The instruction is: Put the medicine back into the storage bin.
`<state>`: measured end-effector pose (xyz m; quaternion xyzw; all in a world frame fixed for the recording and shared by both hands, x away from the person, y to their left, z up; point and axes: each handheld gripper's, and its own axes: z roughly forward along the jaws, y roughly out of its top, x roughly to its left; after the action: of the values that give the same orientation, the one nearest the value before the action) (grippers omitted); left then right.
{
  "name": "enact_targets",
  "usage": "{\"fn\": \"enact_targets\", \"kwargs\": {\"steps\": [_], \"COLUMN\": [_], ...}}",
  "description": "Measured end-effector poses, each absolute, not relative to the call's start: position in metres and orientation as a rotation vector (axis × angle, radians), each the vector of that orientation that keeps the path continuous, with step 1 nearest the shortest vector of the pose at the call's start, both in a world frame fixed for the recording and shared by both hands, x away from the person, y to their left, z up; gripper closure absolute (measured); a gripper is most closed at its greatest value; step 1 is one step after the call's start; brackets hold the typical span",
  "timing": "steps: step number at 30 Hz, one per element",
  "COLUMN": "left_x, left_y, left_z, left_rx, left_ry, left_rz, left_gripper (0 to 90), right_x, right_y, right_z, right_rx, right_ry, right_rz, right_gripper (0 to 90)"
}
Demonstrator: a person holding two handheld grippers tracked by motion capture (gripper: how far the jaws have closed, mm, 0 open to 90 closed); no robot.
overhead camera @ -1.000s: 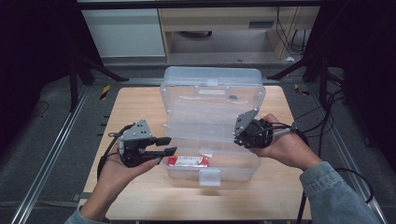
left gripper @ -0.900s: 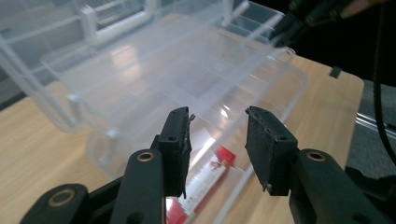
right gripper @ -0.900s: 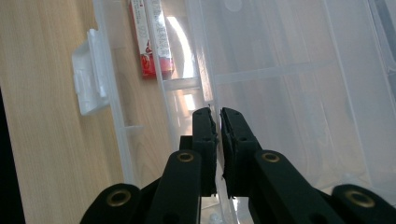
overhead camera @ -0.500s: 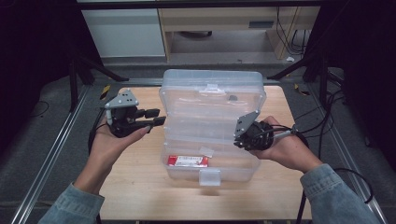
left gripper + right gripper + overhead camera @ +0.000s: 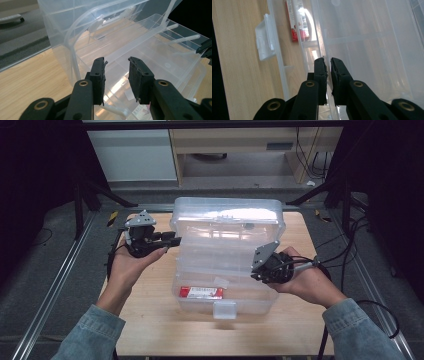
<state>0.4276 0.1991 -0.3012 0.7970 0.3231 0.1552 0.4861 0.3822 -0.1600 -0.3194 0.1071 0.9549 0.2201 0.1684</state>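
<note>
The right gripper (image 5: 327, 62) has its jaws pinched nearly together on a thin clear wall at the right side of the plastic box (image 5: 227, 265), probably the rim of the lift-out tray (image 5: 367, 37), though the clear layers make it hard to be sure which edge it is. The left gripper (image 5: 116, 65) has its jaws partly apart with nothing between them; they have just been closing and now point at the box's left corner, near the curved hinge arm (image 5: 72, 50).

The box sits in the middle of the tabletop (image 5: 150, 320) with its lid (image 5: 227, 220) standing open at the far side, a white latch (image 5: 224, 309) at the near edge and a red packet (image 5: 201, 292) lying in the bottom near the front.

The step in hand looks like steadying the tray from the right while the left hand lines up on the opposite side. The next move calls for bringing the left jaws onto the tray's left edge or the hinge arm and closing there, matching the right grip so the tray moves level.

Against the earliest picture, the left gripper has gone from the box's near left, beside the packet, up to the far left corner; the right gripper and the box lie as they did.
</note>
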Motion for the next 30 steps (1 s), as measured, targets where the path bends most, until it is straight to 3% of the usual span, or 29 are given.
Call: {"fn": "enact_targets", "kwargs": {"steps": [18,30], "left_x": [0.427,0.424], "left_y": [0.197,0.199], "left_z": [-0.310,-0.314], "left_rx": [1.912,1.909], "left_ry": [0.806,0.814], "left_rz": [0.363,0.356], "left_gripper": [68.4,66.2], "right_x": [0.376,0.374], "right_y": [-0.161,-0.168], "right_z": [-0.327,-0.331], "right_rx": [0.310,0.365], "right_ry": [2.725,2.712], "right_rz": [0.633,0.673], "right_gripper": [82.2,75.3]}}
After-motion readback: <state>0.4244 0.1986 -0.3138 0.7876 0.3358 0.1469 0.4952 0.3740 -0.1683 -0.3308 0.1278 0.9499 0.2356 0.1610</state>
